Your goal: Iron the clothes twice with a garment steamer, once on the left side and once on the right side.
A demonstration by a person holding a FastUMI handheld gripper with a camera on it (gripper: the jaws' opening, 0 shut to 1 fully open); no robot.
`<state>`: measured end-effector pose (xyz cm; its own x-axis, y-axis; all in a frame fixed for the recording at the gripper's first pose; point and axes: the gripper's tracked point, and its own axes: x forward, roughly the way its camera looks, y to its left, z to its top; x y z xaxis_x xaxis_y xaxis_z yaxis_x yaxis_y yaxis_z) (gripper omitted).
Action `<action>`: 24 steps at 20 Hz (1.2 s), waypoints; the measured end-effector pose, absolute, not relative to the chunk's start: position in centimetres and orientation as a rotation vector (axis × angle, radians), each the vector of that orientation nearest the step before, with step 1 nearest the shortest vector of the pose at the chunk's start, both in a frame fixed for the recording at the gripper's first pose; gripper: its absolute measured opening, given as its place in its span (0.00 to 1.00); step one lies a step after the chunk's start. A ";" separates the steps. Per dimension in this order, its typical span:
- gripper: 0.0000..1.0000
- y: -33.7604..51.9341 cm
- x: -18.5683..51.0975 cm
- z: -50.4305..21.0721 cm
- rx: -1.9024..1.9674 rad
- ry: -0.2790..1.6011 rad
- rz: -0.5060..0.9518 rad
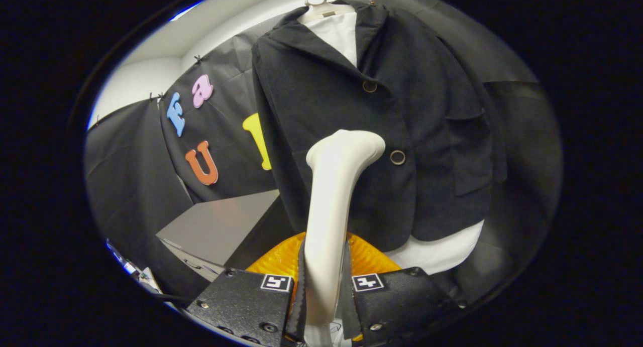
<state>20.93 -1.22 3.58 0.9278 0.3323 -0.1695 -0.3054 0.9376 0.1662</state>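
Holding the garment steamer (331, 206) by its handle, my gripper (324, 292) has both fingers pinched against it. The steamer head rests against the dark jacket (351, 111), just beside the lower button (397, 157). The jacket hangs over a white shirt (339, 30) on a hanger (317, 4).
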 end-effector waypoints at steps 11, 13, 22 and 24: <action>0.31 -2.2 21.6 -4.2 0.138 0.342 0.298; 0.31 -2.6 21.5 -5.4 0.138 0.361 0.294; 0.31 -1.9 23.3 -9.2 0.154 0.442 0.280; 0.31 -1.7 23.8 -9.8 0.151 0.463 0.272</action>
